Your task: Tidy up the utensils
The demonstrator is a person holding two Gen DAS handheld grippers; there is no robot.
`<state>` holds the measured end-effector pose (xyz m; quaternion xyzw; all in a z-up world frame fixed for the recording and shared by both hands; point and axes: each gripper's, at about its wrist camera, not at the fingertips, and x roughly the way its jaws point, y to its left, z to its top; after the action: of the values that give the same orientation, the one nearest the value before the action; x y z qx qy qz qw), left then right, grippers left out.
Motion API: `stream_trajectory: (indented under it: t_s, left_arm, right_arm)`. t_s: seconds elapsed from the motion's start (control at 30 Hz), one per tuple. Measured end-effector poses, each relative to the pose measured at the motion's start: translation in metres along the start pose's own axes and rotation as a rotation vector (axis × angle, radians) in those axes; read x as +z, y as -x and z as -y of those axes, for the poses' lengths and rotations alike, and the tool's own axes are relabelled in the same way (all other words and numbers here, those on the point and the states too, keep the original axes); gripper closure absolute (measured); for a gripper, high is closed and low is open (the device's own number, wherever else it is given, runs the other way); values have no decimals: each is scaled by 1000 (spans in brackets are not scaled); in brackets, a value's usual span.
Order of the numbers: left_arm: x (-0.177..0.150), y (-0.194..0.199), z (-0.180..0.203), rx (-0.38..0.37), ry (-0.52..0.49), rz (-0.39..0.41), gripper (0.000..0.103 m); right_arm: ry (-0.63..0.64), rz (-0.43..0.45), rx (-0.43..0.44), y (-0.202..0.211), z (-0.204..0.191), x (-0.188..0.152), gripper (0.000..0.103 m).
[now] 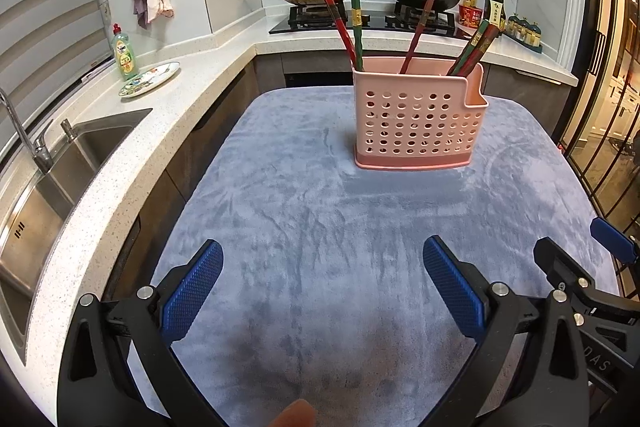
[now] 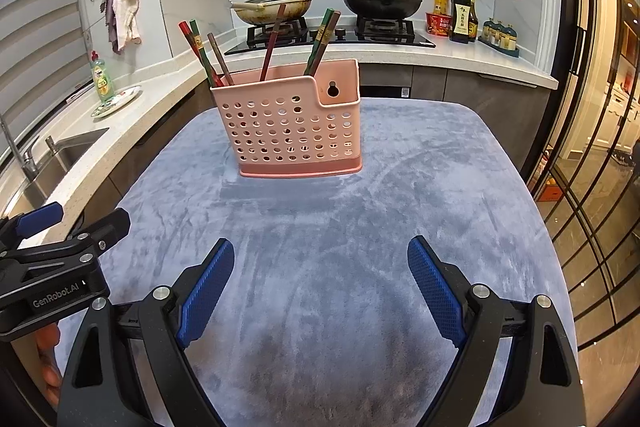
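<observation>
A pink perforated utensil holder stands upright on a blue-grey plush cloth covering the surface, well ahead of both grippers, with red and green chopsticks leaning out of its top in several compartments. The left gripper hovers low over the cloth with its blue-padded fingers spread wide and nothing between them; the holder sits ahead and slightly to its right. The right gripper is likewise spread wide and empty, with the holder ahead and slightly to its left. The two grippers sit side by side, each visible at the edge of the other's view. Beyond the holder, past the far edge of the cloth, two lidded pans rest on a gas hob, and a sink lies off to the left of the left gripper
</observation>
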<state>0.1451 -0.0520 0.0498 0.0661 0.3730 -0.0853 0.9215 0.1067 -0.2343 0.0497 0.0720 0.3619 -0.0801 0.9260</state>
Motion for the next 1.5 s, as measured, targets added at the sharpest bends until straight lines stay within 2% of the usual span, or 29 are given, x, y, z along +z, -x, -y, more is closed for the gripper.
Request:
stream_trajectory:
  t_s: [0.73,1.2,1.5]
  left_arm:
    - [8,-5,1,-28,10,-1,7]
    - [16,-3,1,-3,12,38,7]
    - [23,-5,1,-12,2,67,7]
  right_arm:
    - [12,15,-12,-1,-1,2,18]
    - [10,22,-18,-5,-3,10,18]
    - [-1,26,-19,-8,-3,18,18]
